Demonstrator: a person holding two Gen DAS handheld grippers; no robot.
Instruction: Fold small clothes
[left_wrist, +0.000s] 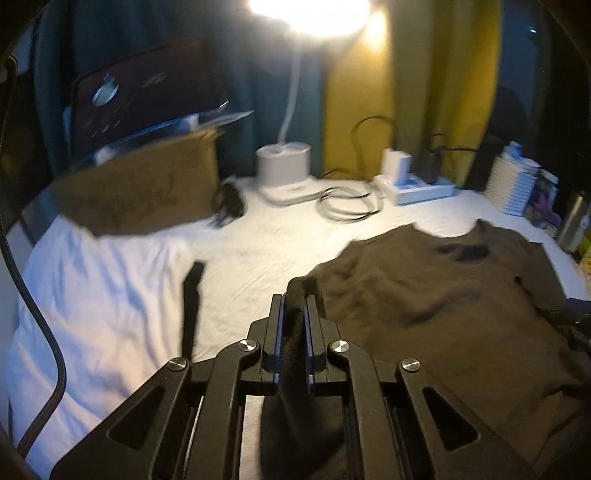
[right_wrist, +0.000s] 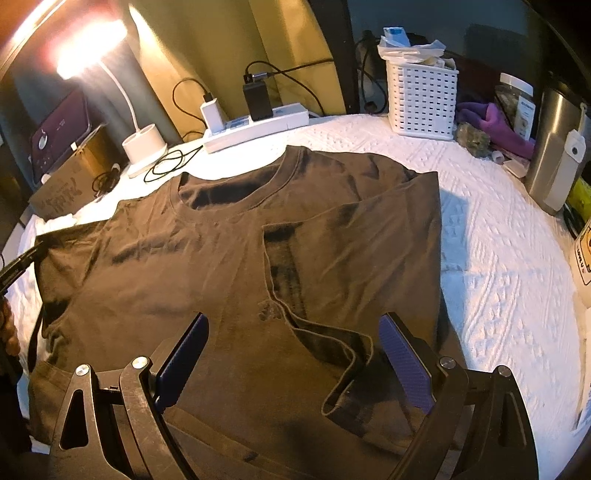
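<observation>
One dark T-shirt (right_wrist: 207, 258) lies on the white bedspread (right_wrist: 498, 258). Left gripper (left_wrist: 294, 306) pinches its sleeve edge tight; right gripper (right_wrist: 293, 332) hovers wide apart above it, holding nothing. Beyond: one lamp (right_wrist: 142, 142), one basket (right_wrist: 421, 99).

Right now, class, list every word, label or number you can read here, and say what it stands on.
None reads clearly.
Cardboard box: dark print, blurred.
Jar: label too small.
Yellow package: cut-off letters, illegible.
T-shirt: small chest emblem, no words.
</observation>
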